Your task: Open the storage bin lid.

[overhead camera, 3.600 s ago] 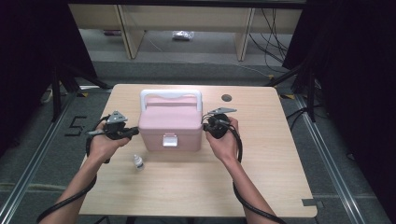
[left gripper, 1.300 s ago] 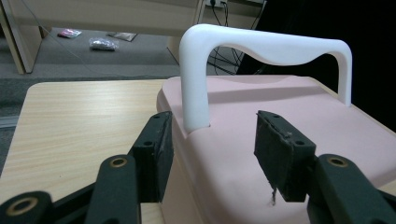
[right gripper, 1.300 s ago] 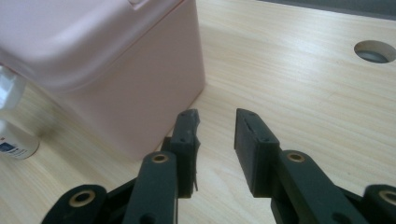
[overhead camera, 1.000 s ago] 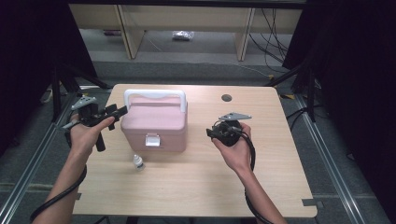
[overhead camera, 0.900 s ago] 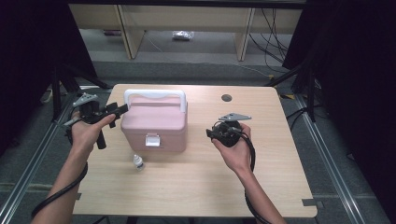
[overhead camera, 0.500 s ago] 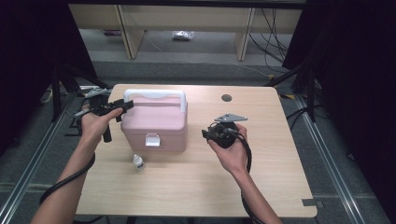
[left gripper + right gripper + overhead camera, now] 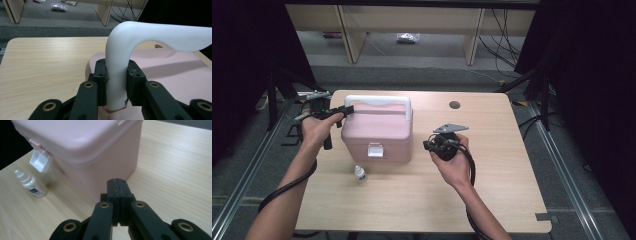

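A pink lidded box (image 7: 377, 132) with a white carry handle (image 7: 379, 100) stands left of centre on the wooden table (image 7: 507, 170). My left gripper (image 7: 346, 109) is at the box's left side. Its jaws have just been closing and now clamp the handle (image 7: 150, 32) near its base, as the left gripper view (image 7: 116, 82) shows. My right gripper (image 7: 427, 146) hovers just right of the box, apart from it. Its jaws (image 7: 117, 185) are shut with nothing between them and point at the box's corner (image 7: 87, 145). The white front latch (image 7: 40, 161) hangs loose.
A small white dropper bottle (image 7: 359, 173) lies on the table in front of the box, also seen in the right gripper view (image 7: 31, 183). A cable hole (image 7: 454, 105) sits at the table's far edge. Wooden shelving legs and a plastic bag (image 7: 408, 37) are on the floor beyond.
The left gripper moved right to the box and closed on the handle's end. The right gripper drifted left toward the box and its jaws came together.
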Tool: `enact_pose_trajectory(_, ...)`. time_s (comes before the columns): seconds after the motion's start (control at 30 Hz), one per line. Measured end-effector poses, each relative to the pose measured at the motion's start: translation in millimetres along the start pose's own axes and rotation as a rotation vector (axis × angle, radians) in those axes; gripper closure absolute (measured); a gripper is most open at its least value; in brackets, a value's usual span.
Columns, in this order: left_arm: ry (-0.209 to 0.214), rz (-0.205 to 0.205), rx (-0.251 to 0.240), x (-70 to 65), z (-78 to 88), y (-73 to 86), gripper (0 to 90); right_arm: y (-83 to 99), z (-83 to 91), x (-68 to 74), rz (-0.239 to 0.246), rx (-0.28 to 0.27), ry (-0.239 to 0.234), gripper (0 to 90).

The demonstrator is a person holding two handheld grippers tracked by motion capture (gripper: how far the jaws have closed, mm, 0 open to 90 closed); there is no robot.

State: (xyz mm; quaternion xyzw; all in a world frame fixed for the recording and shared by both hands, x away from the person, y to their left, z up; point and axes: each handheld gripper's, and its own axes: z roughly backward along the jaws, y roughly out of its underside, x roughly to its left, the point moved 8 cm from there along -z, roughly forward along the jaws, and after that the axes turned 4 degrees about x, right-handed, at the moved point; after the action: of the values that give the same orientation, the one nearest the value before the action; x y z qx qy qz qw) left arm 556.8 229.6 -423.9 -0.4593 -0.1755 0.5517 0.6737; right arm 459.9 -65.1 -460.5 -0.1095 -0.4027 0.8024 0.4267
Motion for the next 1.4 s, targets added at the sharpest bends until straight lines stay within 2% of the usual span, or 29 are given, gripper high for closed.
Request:
enact_pose_trajectory(0.13, 0.006, 0.012, 0.006, 0.2, 0.0, -2.6, 72.9, -2.1, -3.1, 6.2, 0.025, 0.011, -0.015, 90.0)
enact_pose_trajectory(0.23, 0.008, 0.019, 0.015, 0.2, 0.4, -5.1, 73.0, -6.2, -6.2, 14.1, 0.023, 0.011, -0.033, 90.0)
enact_pose_trajectory(0.27, 0.016, 0.022, 0.013, 0.1, 0.2, -6.3, 73.0, -10.2, -7.5, 17.2, 0.052, 0.0, -0.038, 90.0)
enact_pose_trajectory(0.4, 0.026, 0.035, 0.022, 0.5, 0.2, -9.9, 73.0, -13.2, -9.6, 24.3, 0.034, 0.004, -0.049, 90.0)
enact_pose_trajectory(0.43, 0.029, 0.035, 0.025, 0.7, 0.4, -10.7, 73.0, -15.3, -10.4, 24.7, 0.061, -0.004, -0.047, 90.0)
enact_pose_trajectory(0.47, 0.03, 0.034, 0.027, 0.8, 0.7, -11.4, 72.9, -15.4, -10.9, 28.2, 0.039, 0.005, -0.056, 90.0)
enact_pose_trajectory(0.5, 0.024, 0.037, 0.029, 0.7, 1.1, -12.0, 73.0, -17.7, -12.6, 27.9, 0.067, -0.007, -0.058, 90.0)
enact_pose_trajectory(0.53, 0.031, 0.039, 0.027, 0.2, 0.7, -12.5, 73.0, -18.4, -12.8, 30.2, 0.046, -0.003, -0.063, 90.0)
enact_pose_trajectory(0.6, 0.032, 0.037, 0.031, 0.3, 0.4, -13.0, 73.0, -20.8, -15.1, 32.0, 0.052, -0.006, -0.065, 90.0)
enact_pose_trajectory(0.63, 0.033, 0.038, 0.036, 0.7, 0.5, -13.2, 73.0, -22.7, -17.1, 32.5, 0.075, -0.015, -0.069, 90.0)
enact_pose_trajectory(0.7, 0.045, 0.047, 0.036, 1.2, 0.0, -13.4, 73.0, -23.5, -19.9, 38.1, 0.052, -0.019, -0.089, 90.0)
enact_pose_trajectory(0.77, 0.048, 0.049, 0.041, 1.3, -0.2, -13.1, 73.0, -23.3, -21.1, 38.8, 0.045, -0.019, -0.085, 90.0)
enact_pose_trajectory(0.83, 0.048, 0.045, 0.041, 1.1, 0.1, -13.3, 73.0, -23.9, -23.6, 38.1, 0.071, -0.023, -0.084, 90.0)
enact_pose_trajectory(0.87, 0.051, 0.043, 0.041, 1.2, 0.5, -13.4, 72.9, -24.4, -23.4, 40.9, 0.04, -0.024, -0.083, 90.0)
enact_pose_trajectory(0.93, 0.052, 0.043, 0.041, 1.2, 0.7, -13.3, 72.9, -26.1, -24.6, 40.6, 0.063, -0.035, -0.077, 90.0)
enact_pose_trajectory(1.1, 0.057, 0.014, 0.015, 0.8, 3.1, -13.3, 72.2, -27.1, -23.4, 40.7, 0.06, -0.053, -0.064, 90.0)
enact_pose_trajectory(1.13, 0.062, 0.007, 0.0, 0.0, 4.5, -14.1, 70.4, -26.9, -22.1, 41.4, 0.048, -0.048, -0.057, 90.0)
enact_pose_trajectory(1.17, 0.062, -0.012, -0.019, -1.0, 6.5, -15.3, 65.5, -27.9, -21.8, 41.1, 0.06, -0.055, -0.056, 90.0)
enact_pose_trajectory(1.23, 0.044, -0.044, -0.058, -3.0, 14.8, -18.3, 57.5, -29.7, -22.1, 41.5, 0.075, -0.067, -0.06, 90.0)
enact_pose_trajectory(1.3, 0.036, -0.078, -0.092, -6.0, 25.6, -21.1, 54.1, -30.5, -22.2, 42.7, 0.063, -0.074, -0.055, 90.0)
enact_pose_trajectory(1.37, 0.037, -0.103, -0.126, -10.8, 38.3, -23.2, 54.1, -32.2, -20.5, 42.4, 0.076, -0.07, -0.049, 90.0)
enact_pose_trajectory(1.4, 0.045, -0.117, -0.144, -14.3, 45.0, -23.8, 56.1, -33.1, -20.3, 43.8, 0.064, -0.078, -0.056, 90.0)
